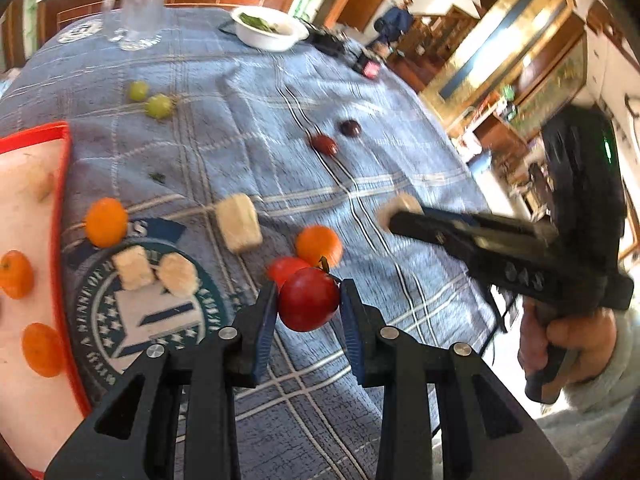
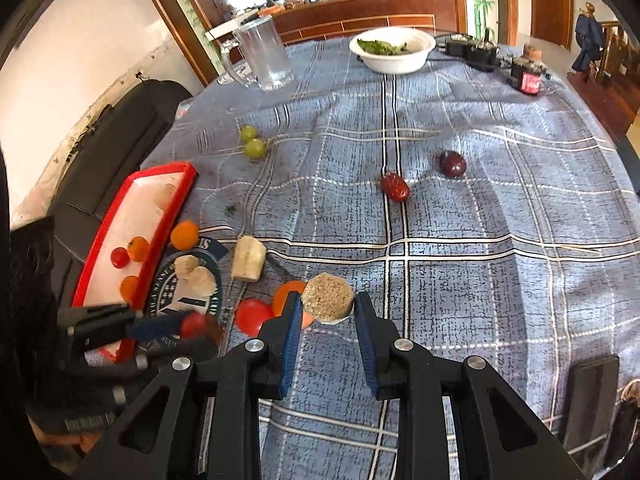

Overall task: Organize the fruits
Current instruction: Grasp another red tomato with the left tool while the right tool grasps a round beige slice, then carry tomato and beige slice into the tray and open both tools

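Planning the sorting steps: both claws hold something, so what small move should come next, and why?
Probably carry the left claw, shut on the red tomato, over to the red-rimmed tray and release it there; tomatoes already lie in that tray. The right claw can follow with its pale banana piece.

The tray (image 1: 48,160) is running off the left wrist view's left edge. In the right wrist view the left gripper (image 2: 176,332) is showing only as a blur, its tomato (image 2: 193,323) smeared. An orange fruit (image 2: 286,298) is lying half hidden behind the right gripper (image 2: 326,304).
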The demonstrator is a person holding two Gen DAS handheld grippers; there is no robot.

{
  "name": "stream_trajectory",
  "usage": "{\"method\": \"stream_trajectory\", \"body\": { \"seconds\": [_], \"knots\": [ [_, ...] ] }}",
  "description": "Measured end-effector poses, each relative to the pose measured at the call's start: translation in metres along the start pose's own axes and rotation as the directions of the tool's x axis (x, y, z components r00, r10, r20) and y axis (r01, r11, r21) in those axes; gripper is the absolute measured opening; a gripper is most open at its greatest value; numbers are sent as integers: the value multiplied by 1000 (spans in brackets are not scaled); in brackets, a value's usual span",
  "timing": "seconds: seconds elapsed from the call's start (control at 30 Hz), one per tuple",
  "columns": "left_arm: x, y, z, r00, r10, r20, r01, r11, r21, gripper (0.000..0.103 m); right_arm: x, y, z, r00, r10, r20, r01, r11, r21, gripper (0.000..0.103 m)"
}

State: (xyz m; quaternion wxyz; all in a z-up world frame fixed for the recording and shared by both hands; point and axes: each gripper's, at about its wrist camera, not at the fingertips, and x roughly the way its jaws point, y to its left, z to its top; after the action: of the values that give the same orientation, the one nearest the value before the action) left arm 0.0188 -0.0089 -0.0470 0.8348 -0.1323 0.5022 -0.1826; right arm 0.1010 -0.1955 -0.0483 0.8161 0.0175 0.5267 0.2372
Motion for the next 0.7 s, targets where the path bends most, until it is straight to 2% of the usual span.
{"method": "stream_trajectory", "body": {
  "seconds": [0.4, 0.7],
  "knots": [
    [-22, 34, 2, 999, 28, 39, -26, 999, -48, 29, -1, 29, -11, 999, 32, 8, -32, 999, -1, 27],
    [-55, 59, -9, 994, 74, 86, -67, 994, -86, 29, 16, 74, -10, 996, 91, -18, -92, 994, -60, 27]
  ]
}}
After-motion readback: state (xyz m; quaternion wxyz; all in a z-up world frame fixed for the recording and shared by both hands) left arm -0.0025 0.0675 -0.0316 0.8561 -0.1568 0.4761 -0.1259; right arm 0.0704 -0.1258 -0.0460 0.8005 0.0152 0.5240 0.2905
